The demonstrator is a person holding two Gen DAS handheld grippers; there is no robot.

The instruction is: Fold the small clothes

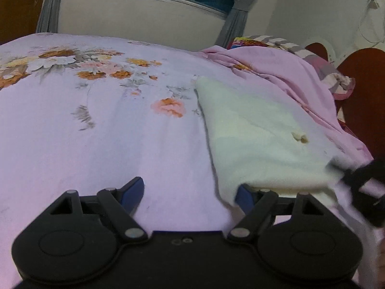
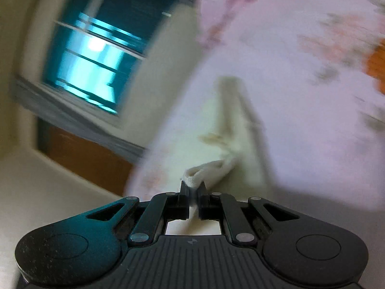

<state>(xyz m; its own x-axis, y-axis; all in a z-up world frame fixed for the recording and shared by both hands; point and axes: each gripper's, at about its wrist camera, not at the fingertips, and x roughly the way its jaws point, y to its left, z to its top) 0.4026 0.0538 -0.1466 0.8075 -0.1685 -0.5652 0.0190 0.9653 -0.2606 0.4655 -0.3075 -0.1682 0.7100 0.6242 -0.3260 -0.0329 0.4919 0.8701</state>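
Soft, dim indoor light lay evenly over the bed (image 1: 96, 132), with faint shadows. The window (image 2: 96, 55) glowed teal, glaring at its centre. The right wrist view smeared with motion blur; fisheye bending darkened both views' corners.

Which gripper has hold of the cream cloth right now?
The right gripper: its jaws are shut on a bunched corner of the cream cloth. The left gripper stands wide open at the cloth's near edge, gripping nothing.
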